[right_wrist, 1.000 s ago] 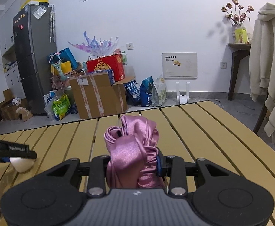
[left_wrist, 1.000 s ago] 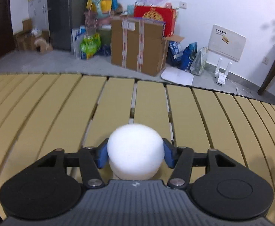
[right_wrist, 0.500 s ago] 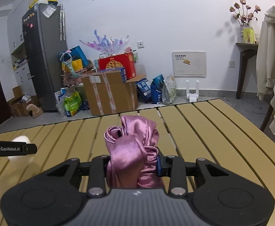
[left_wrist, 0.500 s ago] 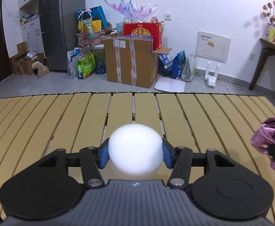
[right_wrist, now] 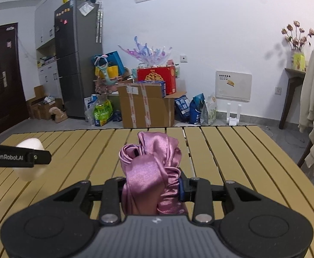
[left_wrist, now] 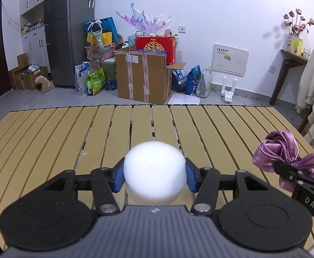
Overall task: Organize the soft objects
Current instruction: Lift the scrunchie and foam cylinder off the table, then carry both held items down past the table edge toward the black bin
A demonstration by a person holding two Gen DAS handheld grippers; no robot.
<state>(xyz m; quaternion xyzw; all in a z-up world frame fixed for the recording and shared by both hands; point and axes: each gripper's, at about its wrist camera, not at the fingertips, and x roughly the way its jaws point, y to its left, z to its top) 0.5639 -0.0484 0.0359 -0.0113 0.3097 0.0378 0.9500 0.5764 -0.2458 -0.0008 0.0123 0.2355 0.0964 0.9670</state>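
A: How far along is the sorting?

B: By my reading, midway. Both soft things are picked up and off the table (left_wrist: 49,142), but neither is set down anywhere, and no bin or tray shows in either view. The placing is all still to do.

A: What has the left gripper (left_wrist: 154,175) got?

B: A white foam ball (left_wrist: 154,172). The blue pads (left_wrist: 118,177) press it at 9 and 3 o'clock, so the jaws are clamped on it. The ball sits dead centre in the left view, just ahead of the gripper body.

A: And the right gripper (right_wrist: 152,188)?

B: It is clamped on a bunched pink satin cloth (right_wrist: 150,167). The cloth stands up between the fingers toward 12 o'clock and hangs a little below them too. One blue pad shows at 3 o'clock; the other is hidden by the fabric.

A: How do the two sit to each other?

B: Side by side above the slats. From the left view the cloth is out at 3 o'clock; from the right view the ball is at 9 o'clock, partly behind the left finger. They are apart, not touching.
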